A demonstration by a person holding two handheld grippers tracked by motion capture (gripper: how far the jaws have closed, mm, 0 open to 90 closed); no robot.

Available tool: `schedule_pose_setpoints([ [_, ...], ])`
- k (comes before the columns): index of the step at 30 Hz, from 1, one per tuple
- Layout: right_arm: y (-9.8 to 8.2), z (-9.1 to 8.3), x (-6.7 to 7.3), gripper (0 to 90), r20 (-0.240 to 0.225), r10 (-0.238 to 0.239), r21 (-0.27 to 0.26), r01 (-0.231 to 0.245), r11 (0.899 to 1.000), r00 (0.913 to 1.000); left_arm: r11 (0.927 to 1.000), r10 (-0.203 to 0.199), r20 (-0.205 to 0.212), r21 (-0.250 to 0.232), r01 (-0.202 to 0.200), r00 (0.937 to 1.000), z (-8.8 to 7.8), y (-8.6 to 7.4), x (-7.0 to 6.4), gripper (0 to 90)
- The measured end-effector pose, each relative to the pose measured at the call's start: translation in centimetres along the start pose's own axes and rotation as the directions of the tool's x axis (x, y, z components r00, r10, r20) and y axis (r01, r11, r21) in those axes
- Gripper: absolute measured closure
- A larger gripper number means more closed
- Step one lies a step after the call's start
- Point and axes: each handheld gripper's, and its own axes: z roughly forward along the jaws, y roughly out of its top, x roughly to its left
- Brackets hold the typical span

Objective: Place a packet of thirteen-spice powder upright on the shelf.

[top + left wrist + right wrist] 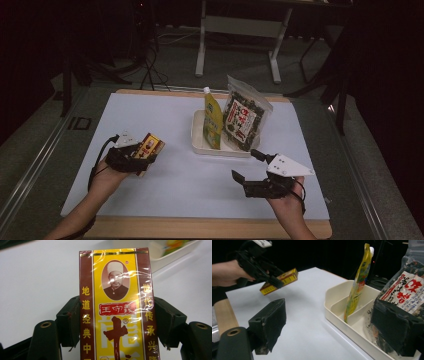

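A yellow and dark red box (116, 307) with a printed portrait sits between the pads of my left gripper (116, 322), which is shut on its two long sides. From above, that box (149, 148) and the left gripper (135, 155) are over the left part of the white table top. The box (279, 281) hangs clear above the surface, tilted. My right gripper (246, 166) stands open at the front right, nothing between its jaws, pointing toward the cream tray (200, 142).
The cream tray (337, 300) has compartments. A yellow spouted pouch (213, 120) stands upright in it, and a clear bag of dark seaweed snack (244, 120) leans beside the pouch. Table legs and stands rise beyond the far edge.
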Motion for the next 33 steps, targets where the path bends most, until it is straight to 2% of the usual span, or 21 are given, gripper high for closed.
schedule_pose_setpoints([
  [3,0.2,-0.1,-0.3,13.2,-0.019,0.024,-0.006,-0.024,1.0,0.9995,0.9987,0.014,0.054,-0.05,-0.011,0.9984,-0.2,0.3,-1.0,31.5],
  [4,0.2,-0.1,-0.3,13.2,-0.005,0.017,-0.003,-0.017,1.0,0.9998,0.9984,0.02,0.061,-0.054,-0.017,0.9979,-0.2,0.4,-1.3,31.5],
  [6,0.4,-0.1,-0.5,13.2,-0.014,0.019,0.007,-0.019,1.0,0.9997,0.9965,0.032,0.087,-0.08,-0.025,0.9957,-0.3,0.6,-2.0,31.5],
  [11,0.7,-0.2,-0.6,12.9,0.006,0.007,-0.005,-0.007,1.0,1.0,0.9902,0.062,0.129,-0.132,-0.044,0.9898,-0.4,1.1,-3.6,31.6],
  [15,0.8,-0.2,-0.5,13.0,-0.003,0.012,-0.025,-0.012,1.0,0.9999,0.989,0.073,0.161,-0.139,-0.051,0.9842,-0.2,1.6,-4.8,31.6],
  [17,1.0,-0.2,-0.5,13.0,-0.008,0.035,-0.016,-0.035,0.999,0.9994,0.9867,0.085,0.177,-0.151,-0.059,0.9806,-0.1,1.8,-5.3,31.6],
  [19,1.0,-0.1,-0.6,12.7,-0.017,0.079,0.008,-0.079,0.997,0.9967,0.9836,0.103,0.188,-0.165,-0.072,0.9767,0.1,1.9,-5.8,31.6],
  [21,1.0,0.0,-0.6,11.9,0.001,0.075,0.001,-0.075,0.997,0.9972,0.9818,0.103,0.211,-0.178,-0.065,0.9721,0.3,2.1,-6.2,31.6],
  [24,1.2,0.2,-0.6,11.2,0.002,0.086,-0.002,-0.086,0.996,0.9963,0.9757,0.131,0.232,-0.203,-0.083,0.964,0.6,2.1,-6.9,31.7],
  [28,1.5,0.7,-0.3,11.0,0.008,0.099,-0.009,-0.099,0.995,0.995,0.9625,0.172,0.243,-0.248,-0.11,0.9548,1.0,2.1,-7.5,31.7],
  [31,1.7,1.1,-0.1,11.1,0.014,0.086,0.001,-0.086,0.996,0.9962,0.9563,0.184,0.254,-0.27,-0.113,0.9496,1.3,2.2,-7.8,31.7],
  [33,1.9,1.4,0.2,11.1,0.019,0.067,0.003,-0.067,0.998,0.9976,0.9519,0.192,0.253,-0.283,-0.118,0.9483,1.5,2.2,-8.1,31.7],
])
